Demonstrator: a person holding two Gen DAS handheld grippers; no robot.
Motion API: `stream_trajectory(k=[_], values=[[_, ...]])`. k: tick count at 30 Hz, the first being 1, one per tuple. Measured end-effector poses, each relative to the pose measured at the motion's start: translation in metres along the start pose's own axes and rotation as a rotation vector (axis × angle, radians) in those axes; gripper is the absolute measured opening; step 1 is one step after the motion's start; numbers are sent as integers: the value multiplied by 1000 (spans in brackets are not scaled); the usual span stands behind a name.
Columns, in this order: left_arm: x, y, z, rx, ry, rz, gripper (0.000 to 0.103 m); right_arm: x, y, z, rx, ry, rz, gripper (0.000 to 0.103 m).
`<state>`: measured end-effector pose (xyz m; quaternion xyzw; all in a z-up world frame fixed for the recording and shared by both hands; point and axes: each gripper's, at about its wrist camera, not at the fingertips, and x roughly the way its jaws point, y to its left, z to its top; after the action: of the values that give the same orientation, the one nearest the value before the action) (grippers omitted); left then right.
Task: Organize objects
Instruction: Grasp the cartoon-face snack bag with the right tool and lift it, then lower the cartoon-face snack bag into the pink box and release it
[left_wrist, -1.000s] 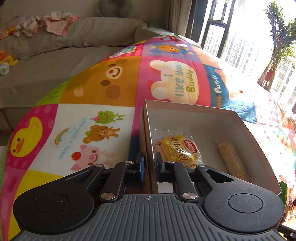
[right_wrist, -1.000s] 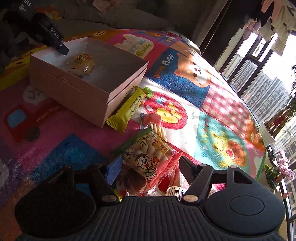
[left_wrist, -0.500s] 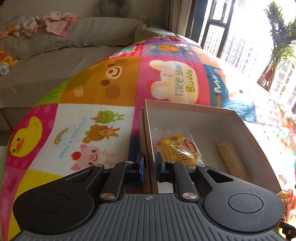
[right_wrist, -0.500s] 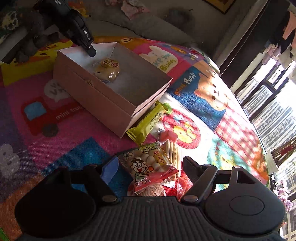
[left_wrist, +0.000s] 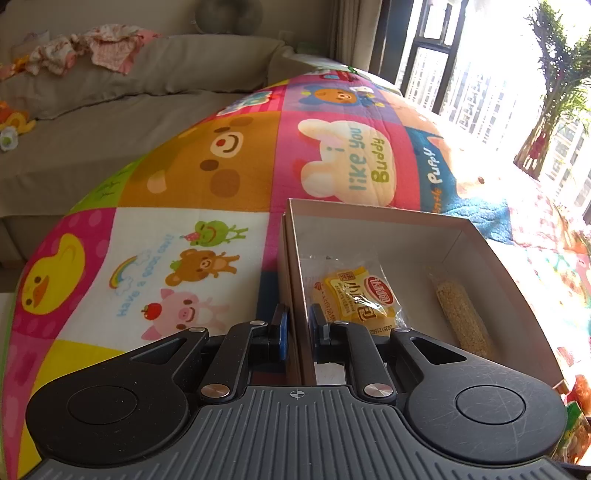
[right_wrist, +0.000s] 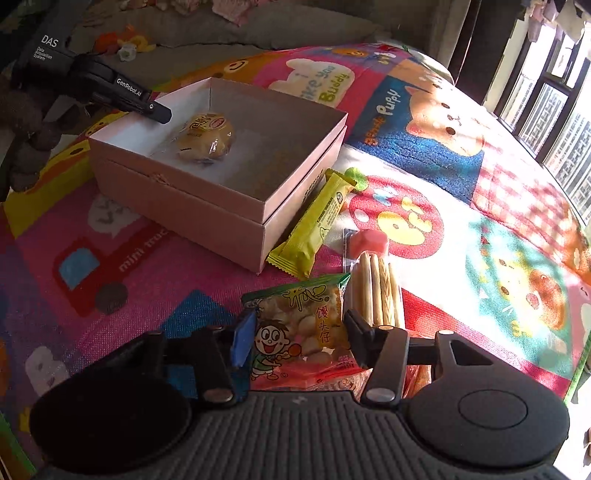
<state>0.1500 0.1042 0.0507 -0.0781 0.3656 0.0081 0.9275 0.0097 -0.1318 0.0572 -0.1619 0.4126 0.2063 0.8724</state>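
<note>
A pink cardboard box (left_wrist: 406, 221) stands open on the colourful play mat. My left gripper (left_wrist: 297, 321) is shut on the box's near left wall, one finger inside and one outside. Inside lie a yellow bun packet (left_wrist: 354, 295) and a grain bar (left_wrist: 461, 317). The right wrist view shows the same box (right_wrist: 207, 206), the bun (right_wrist: 207, 134) and the left gripper (right_wrist: 159, 110) at its far corner. My right gripper (right_wrist: 297, 332) is closing on a cartoon snack bag (right_wrist: 295, 314), which sits between its pads with both touching its sides.
On the mat beside the box lie a yellow-green wrapped bar (right_wrist: 317, 225), a pink candy (right_wrist: 369, 243) and a pack of biscuit sticks (right_wrist: 380, 291). More red wrappers show under the right gripper. A grey sofa (left_wrist: 110, 110) with clothes and toys runs along the mat's far edge.
The right gripper's fingers widened around the snack bag, then narrowed onto its sides, and its view tilted. The left gripper and the box have not moved.
</note>
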Motion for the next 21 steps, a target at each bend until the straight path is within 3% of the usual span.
stream_trajectory(k=[3, 6, 12, 16, 21], values=[[1, 1, 0, -4, -1, -3, 14, -21, 10, -5, 56, 28, 102, 50], [1, 2, 0, -11, -1, -8, 14, -48, 29, 1, 44, -3, 204, 50], [1, 2, 0, -14, 0, -13, 14, -84, 57, 48, -6, -188, 286, 50], [1, 3, 1, -14, -1, -14, 14, -68, 56, 83, 39, -268, 257, 51], [2, 3, 1, -15, -1, -15, 14, -17, 44, 116, 168, -235, 179, 51]])
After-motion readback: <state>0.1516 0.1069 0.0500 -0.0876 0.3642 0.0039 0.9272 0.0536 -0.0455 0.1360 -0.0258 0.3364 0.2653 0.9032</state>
